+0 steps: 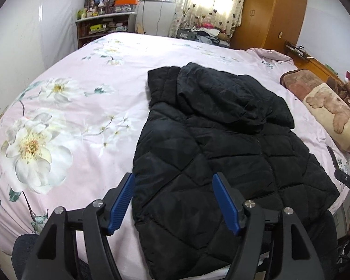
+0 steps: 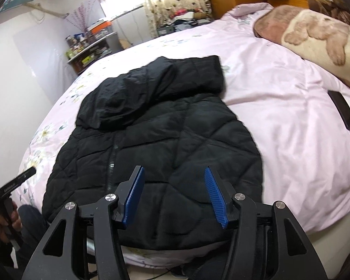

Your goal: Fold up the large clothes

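A black quilted hooded jacket point(image 1: 224, 144) lies on the pink floral bed point(image 1: 86, 116), front up, zipper closed, sleeves tucked in, hood at the far end. My left gripper point(image 1: 175, 182) is open and empty, hovering over the jacket's near left hem. In the right wrist view the jacket point(image 2: 156, 128) fills the middle, its hem hanging at the bed's point(image 2: 280, 121) near edge. My right gripper point(image 2: 173, 175) is open and empty above the jacket's lower right part. The left gripper's body point(image 2: 14, 182) shows at the far left there.
A brown and cream bear blanket point(image 2: 315, 39) lies at the bed's right end. A black phone point(image 2: 343, 109) lies on the sheet right of the jacket. A cluttered shelf point(image 1: 105, 23), curtain and wooden wardrobe point(image 1: 273, 11) stand beyond the bed.
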Motion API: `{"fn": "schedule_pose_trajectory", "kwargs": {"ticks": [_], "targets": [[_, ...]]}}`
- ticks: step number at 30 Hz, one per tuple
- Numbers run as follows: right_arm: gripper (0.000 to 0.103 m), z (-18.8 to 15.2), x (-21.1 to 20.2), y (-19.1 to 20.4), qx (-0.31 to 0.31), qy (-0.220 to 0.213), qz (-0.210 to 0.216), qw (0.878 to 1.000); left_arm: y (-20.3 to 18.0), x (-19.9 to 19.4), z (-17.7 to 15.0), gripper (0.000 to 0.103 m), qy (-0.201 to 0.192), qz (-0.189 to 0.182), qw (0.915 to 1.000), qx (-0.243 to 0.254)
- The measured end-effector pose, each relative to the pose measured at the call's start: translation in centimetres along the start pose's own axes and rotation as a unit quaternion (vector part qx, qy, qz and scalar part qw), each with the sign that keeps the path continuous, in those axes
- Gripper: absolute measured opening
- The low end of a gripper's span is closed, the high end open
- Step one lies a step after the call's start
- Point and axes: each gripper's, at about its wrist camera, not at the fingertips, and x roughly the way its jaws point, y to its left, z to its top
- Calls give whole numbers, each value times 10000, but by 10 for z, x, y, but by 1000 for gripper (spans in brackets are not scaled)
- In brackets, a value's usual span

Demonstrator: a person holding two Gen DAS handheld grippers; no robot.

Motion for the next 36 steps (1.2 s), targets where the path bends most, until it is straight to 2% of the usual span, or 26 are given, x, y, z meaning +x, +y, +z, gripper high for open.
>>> {"fn": "schedule_pose_trajectory", "kwargs": {"ticks": [9,13,15,18,22,24,25,26,27,28,29,32,36], "targets": [[55,5,23,-55,479,202,-438,9977,27,37,-21,72,462,145,9982,-345],[59,5,32,-75,654,321,-545,9959,33,57,-37,72,795,44,9956,-501],[63,2,44,-86,819,545,-480,9940,35,64,-45,75,931,-90,9934,-666],[63,-4,57,-93,985,867,-256,9910,31,67,-54,77,983,-182,9924,-713],[63,-12,69,-84,932,1155,94,9889,17,71,-61,77,1092,-321,9920,-546],[63,-13,75,-82,937,1270,123,9874,9,75,-65,77,1160,-279,9922,-362],[61,-13,76,-82,949,1303,97,9869,6,76,-65,75,1198,-215,9922,-267],[44,-13,76,-82,988,1331,84,9861,4,76,-62,65,1235,-206,9919,-205],[36,-12,75,-82,1029,1317,95,9859,2,74,-59,53,1254,-216,9917,-188],[24,-10,69,-81,1071,1271,166,9860,2,71,-56,46,1247,-205,9918,-181],[19,-8,65,-79,1057,1230,210,9865,1,66,-52,35,1236,-188,9920,-182],[16,-1,48,-68,889,1106,283,9895,4,50,-40,24,1114,-192,9933,-227],[14,6,31,-57,797,957,398,9914,2,21,-26,19,754,-256,9966,-200]]}}
